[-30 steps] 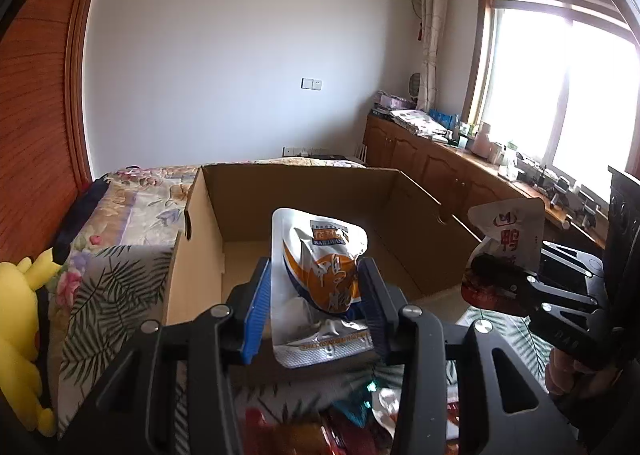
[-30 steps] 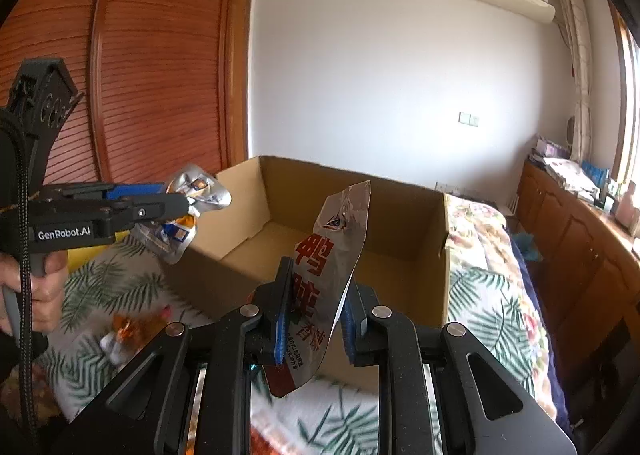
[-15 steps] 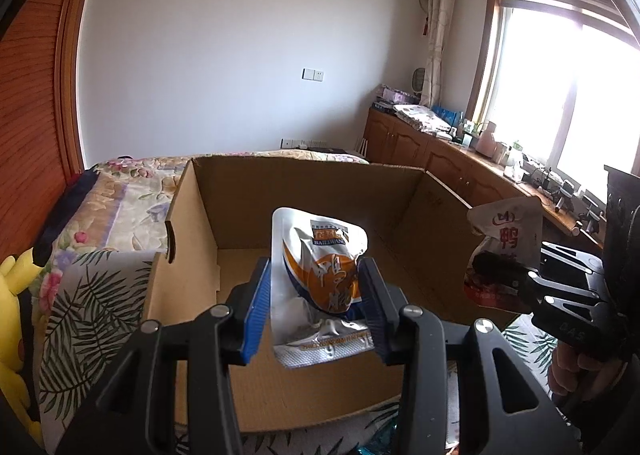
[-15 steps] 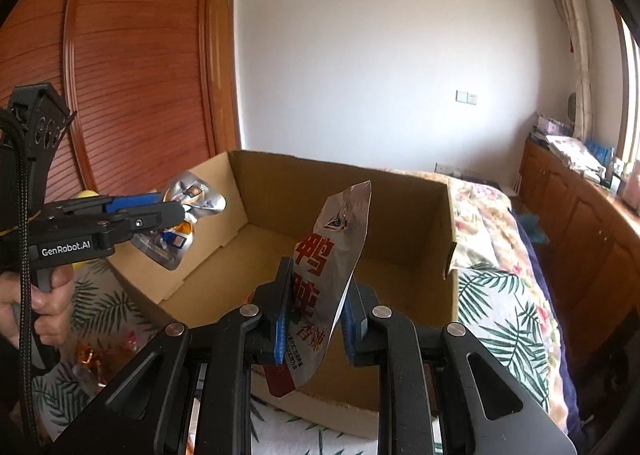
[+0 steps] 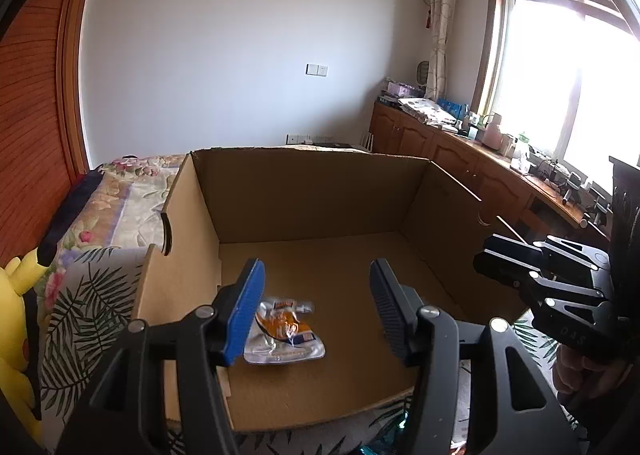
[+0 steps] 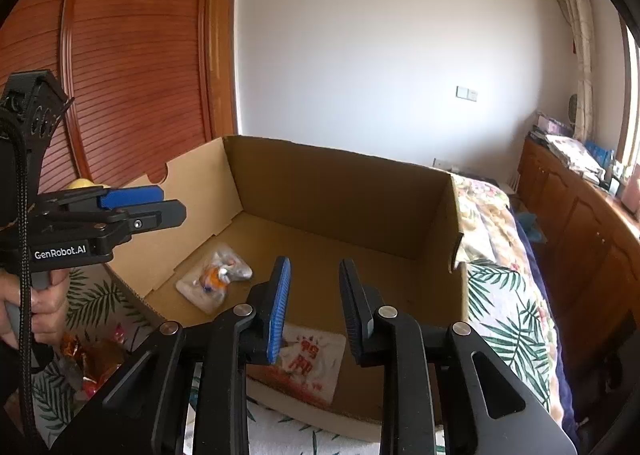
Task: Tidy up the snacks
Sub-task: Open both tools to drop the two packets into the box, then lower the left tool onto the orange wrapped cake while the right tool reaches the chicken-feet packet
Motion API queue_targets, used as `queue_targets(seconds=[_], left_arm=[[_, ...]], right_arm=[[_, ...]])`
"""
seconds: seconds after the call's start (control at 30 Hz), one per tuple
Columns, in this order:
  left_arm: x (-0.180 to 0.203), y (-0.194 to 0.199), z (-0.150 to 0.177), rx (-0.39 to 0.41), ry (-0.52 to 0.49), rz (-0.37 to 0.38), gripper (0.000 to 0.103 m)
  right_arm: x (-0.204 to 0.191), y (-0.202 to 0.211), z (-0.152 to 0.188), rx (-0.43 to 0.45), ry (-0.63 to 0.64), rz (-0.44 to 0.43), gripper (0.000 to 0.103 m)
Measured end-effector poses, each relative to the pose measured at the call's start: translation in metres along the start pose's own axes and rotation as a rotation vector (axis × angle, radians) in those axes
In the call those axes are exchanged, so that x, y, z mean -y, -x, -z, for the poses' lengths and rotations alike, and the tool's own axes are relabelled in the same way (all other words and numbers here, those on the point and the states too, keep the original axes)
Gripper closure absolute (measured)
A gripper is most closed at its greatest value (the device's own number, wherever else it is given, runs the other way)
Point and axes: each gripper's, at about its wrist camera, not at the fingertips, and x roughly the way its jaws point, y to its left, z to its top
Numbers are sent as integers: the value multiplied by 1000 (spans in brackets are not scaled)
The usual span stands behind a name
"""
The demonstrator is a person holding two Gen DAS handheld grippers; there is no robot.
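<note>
Bedroom, bed [image 6: 508, 295] carries an open box [image 5: 304, 195]. Left gripper [image 5: 316, 307] and right gripper [image 6: 314, 297] jaws just opened, released, nothing between. Orange pouch [image 5: 282, 329] on box floor at 7 o'clock, red pouch [image 6: 308, 363] at 5.

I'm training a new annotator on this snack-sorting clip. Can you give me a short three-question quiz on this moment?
1. True or false: the left gripper is clamped on a snack pouch.
2. How many snack pouches lie in the cardboard box?
3. The red-lettered pouch lies: A) on the bedspread, B) on the box floor by its near wall, C) in the right gripper.

Key: 1 false, its jaws have just been opening and the orange pouch lies below them; 2 two; 3 B.
</note>
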Motion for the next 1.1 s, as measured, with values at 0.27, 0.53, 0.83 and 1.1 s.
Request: queue_targets(seconds=[0.27,0.53,0.83,1.1], left_arm=[[7,39,13,20,-16,-5,45],[5,72,41,-4,-14,-26,44],[-6,72,81,-84,32,-51,44],[-9,65,104,-127,37,-61,44]], right_arm=[[-4,43,9,26,-25,-13,72],[-16,73,44,-28,-31,-38,64],[-25,59,82,-142,-56,-77,59],[-33,44,105,-226,-69,-110,56]])
